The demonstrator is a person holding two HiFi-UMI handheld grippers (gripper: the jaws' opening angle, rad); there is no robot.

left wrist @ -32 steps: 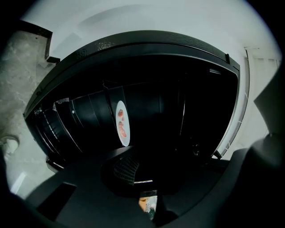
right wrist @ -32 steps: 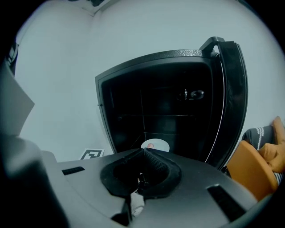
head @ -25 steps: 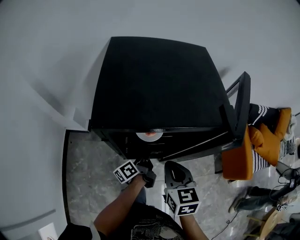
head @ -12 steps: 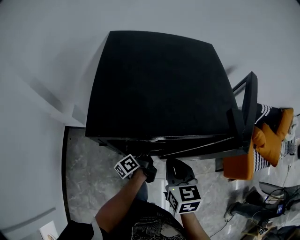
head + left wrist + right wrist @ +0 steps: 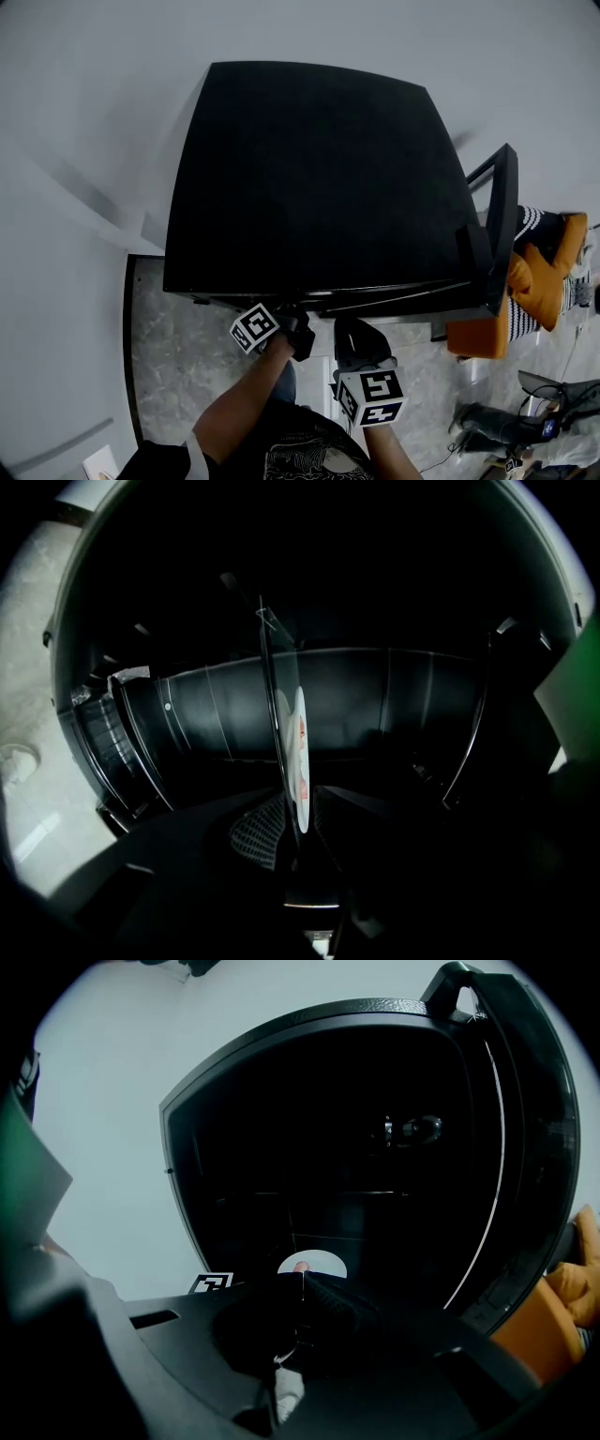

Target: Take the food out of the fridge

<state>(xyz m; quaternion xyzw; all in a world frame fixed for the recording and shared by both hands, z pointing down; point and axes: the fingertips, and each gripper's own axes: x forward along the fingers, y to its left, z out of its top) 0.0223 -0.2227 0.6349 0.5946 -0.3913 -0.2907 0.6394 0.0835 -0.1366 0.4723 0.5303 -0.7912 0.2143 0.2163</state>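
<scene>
The left tongs [image 5: 298,829] are closed on the rim of a white plate [image 5: 300,761] with some pinkish food [image 5: 303,735] on it (which kind I cannot tell), inside the open black fridge [image 5: 319,169]. The right tongs [image 5: 302,1286] are pressed together on nothing, near the plate. The plate is probably stiff, smooth and breakable, so a firm hold at the rim, kept level, seems best.

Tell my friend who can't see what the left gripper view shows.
The left gripper pinches the edge of a white plate, seen edge-on, with something pinkish on it. Around it is the dark inside of the fridge.
</scene>
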